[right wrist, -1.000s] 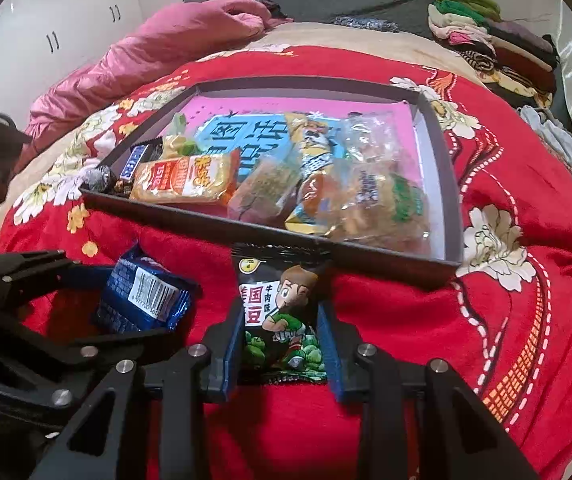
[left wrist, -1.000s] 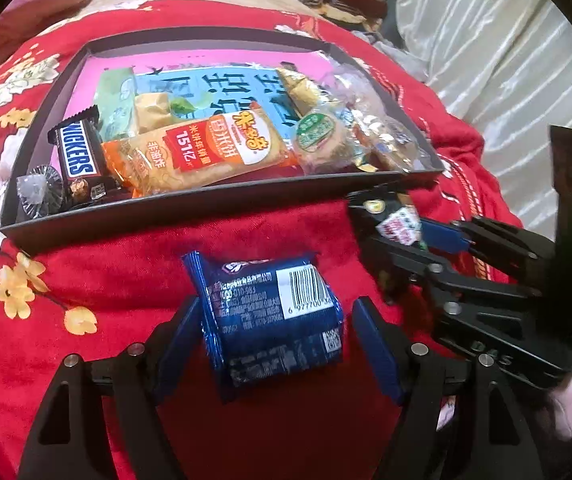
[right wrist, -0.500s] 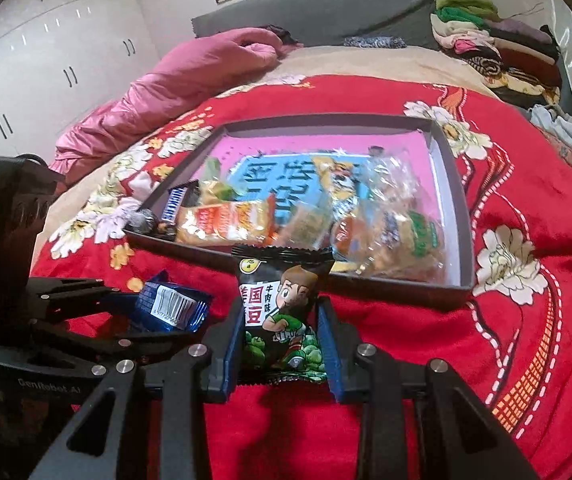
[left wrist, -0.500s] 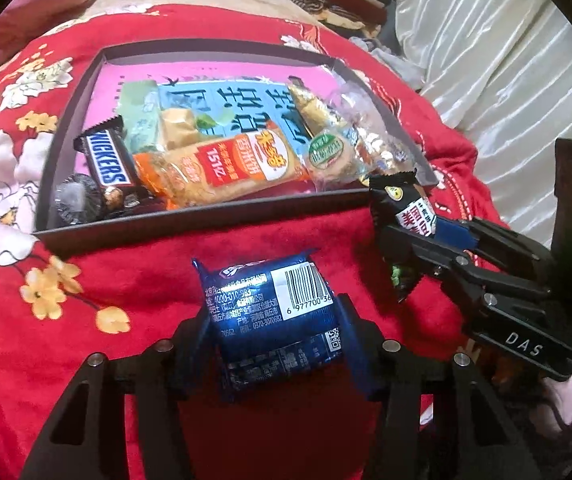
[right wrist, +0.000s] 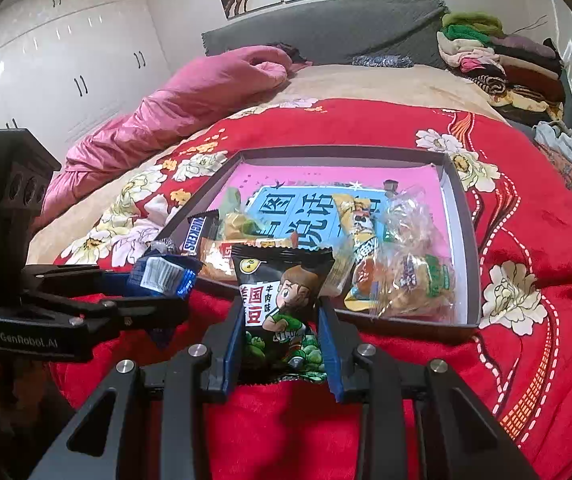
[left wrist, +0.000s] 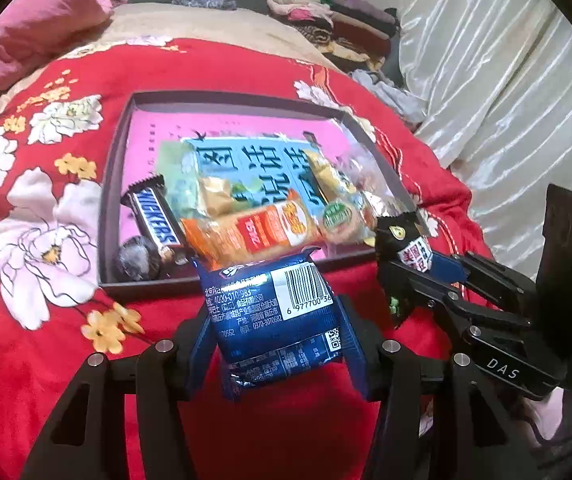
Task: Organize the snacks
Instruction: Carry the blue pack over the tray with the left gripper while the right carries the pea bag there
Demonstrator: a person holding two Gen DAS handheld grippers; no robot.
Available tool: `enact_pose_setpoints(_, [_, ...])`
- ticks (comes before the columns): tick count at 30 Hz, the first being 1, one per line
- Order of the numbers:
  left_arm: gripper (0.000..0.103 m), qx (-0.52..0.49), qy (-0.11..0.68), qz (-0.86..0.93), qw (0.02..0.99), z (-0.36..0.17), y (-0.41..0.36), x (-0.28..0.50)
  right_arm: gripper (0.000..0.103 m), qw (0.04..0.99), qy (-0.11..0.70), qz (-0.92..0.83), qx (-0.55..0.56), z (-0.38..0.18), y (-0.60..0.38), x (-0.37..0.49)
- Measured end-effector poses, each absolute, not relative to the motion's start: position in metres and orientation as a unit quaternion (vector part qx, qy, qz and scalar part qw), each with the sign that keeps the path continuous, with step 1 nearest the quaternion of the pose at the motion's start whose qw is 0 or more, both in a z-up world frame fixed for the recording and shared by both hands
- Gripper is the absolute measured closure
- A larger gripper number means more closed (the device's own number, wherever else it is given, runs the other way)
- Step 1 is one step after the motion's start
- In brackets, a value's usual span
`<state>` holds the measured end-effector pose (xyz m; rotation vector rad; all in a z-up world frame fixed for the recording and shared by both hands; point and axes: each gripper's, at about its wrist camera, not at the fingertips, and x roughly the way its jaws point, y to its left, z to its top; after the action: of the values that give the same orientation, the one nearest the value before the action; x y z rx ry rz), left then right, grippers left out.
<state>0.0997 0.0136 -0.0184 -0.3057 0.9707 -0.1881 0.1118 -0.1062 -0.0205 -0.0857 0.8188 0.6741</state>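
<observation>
Crinkled foil and plastic film make both held packets slippery, so the main hazard, as a judgement, is a packet sliding out of its grip before it is over the tray, because each is pinched only across its soft lower half. The left gripper (left wrist: pixel 275 344) is closed to packet width on a blue foil snack packet with a white barcode panel (left wrist: pixel 273 312), whose upper edge stands clear of the fingers toward 12 o'clock and overlaps the near wall of the shallow dark-rimmed tray with a pink printed floor (left wrist: pixel 109 208). The right gripper (right wrist: pixel 281 344) is likewise closed on a black snack packet printed with a cartoon boy and green peas (right wrist: pixel 281 296), held upright. In the left wrist view the right gripper sits at 3 o'clock of the blue packet, near but apart; a second hazard is contact between the two grippers if both move to the tray together. The tray lies on a red floral bedspread (right wrist: pixel 526 240) at 12 o'clock of both grippers, and its near half is crowded: a brown Snickers bar (left wrist: pixel 153 220), an orange rice-cracker packet (left wrist: pixel 253 232) and clear-wrapped pastries (right wrist: pixel 406 280). A packet released low over the near wall could catch on it and fall back onto the bedspread, or land on the loose stack and slide. The far half of the tray floor shows bare space.
</observation>
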Motion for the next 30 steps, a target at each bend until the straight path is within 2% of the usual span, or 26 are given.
enact_pose_setpoints(30, [0.046, -0.129, 0.439, -0.054, 0.887, -0.009, 0.032, 0.113, 0.068, 0.879, 0.35, 0.321, -0.045, 0.001, -0.089, 0.129])
